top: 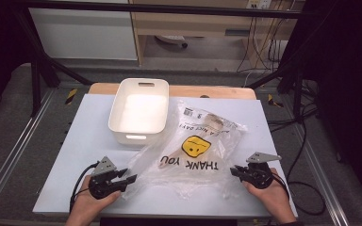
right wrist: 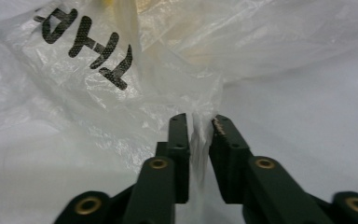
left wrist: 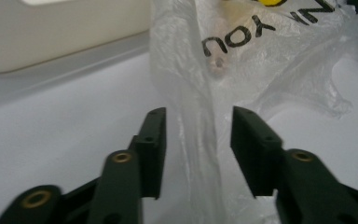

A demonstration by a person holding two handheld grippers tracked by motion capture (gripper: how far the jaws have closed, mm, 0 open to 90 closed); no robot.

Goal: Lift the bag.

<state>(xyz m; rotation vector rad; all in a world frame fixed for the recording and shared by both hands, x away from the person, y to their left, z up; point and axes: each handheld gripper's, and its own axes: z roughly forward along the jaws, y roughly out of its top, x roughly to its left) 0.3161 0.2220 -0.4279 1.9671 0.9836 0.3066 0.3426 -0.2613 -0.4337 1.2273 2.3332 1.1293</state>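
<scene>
Centrally on the bench (top: pixel 75 141): thin clear plastic bag (top: pixel 195 150), crumpled and lying flat, printed with black "THANK YOU" lettering and a yellow smiley face, text upside down toward the person. Inside, pale tan items visible through the film, exact kind unclear. Likely very light, limp and slippery; no stiffness to push against, prone to stretch or tear under a hard pull, contents free to slide once lifted. Best hold judged to be gathered film at the two near corners or handle loops, pinched well in from the edge so nothing slips out. Left gripper (left wrist: pixel 198 140) at the bag's near-left corner, jaws spread, a twisted strand of film standing between them but untouched by either pad. Right gripper (right wrist: pixel 200 135) at the near-right corner, jaws drawn close together, a thin fold of film caught in the narrow gap; looks pinched, though a sliver of slack possible. Both hands low at the bench's near edge, cables trailing off behind. Just beyond the bag's far-left side, touching or nearly so, white rectangular bin (top: pixel 139 110), empty, cut-out handles at both ends. Farther off: wooden strip along the bench's back edge, dark frame rails, cables on the floor at the right.
</scene>
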